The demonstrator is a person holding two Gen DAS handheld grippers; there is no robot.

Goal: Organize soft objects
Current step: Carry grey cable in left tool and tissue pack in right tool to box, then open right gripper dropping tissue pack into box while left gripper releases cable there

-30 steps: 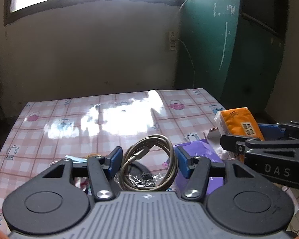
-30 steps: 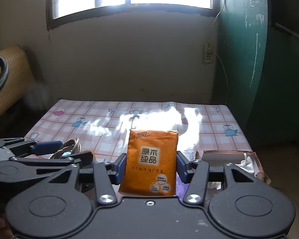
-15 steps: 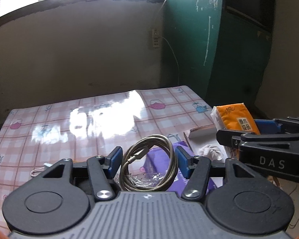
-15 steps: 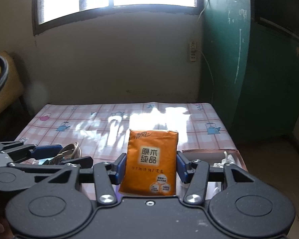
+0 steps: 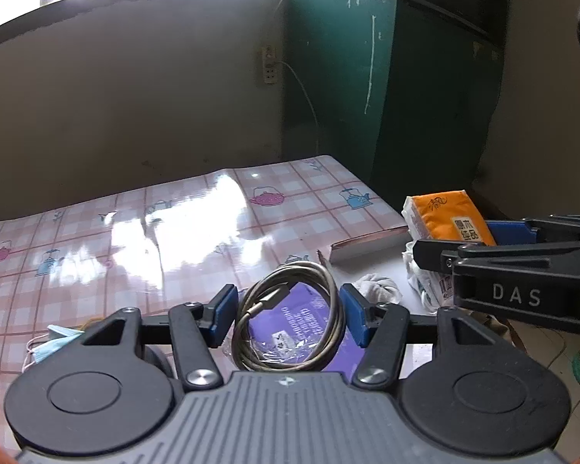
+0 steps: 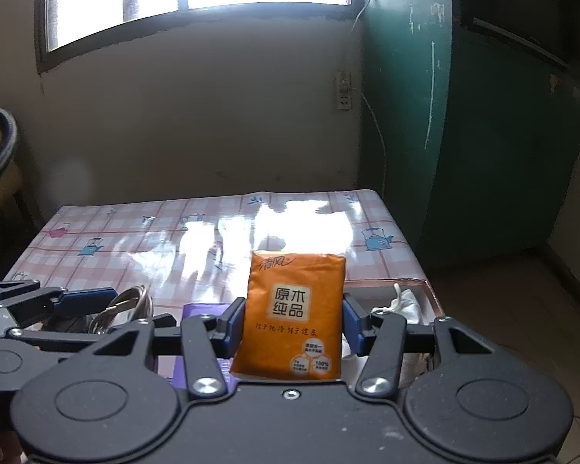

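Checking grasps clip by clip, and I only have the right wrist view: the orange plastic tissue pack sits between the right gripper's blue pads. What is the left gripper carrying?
Observer: The left gripper is clamped on a coiled grey cable in clear plastic wrap, with a pad on each side of the coil.
Operator: Is there anything soft on the table that I cannot see?
Observer: Yes, a light blue face mask lies on the pink checked tablecloth, left of that gripper.
Operator: How deep is my pack seated?
Observer: From the side, the orange tissue pack juts well past the right gripper fingertips.
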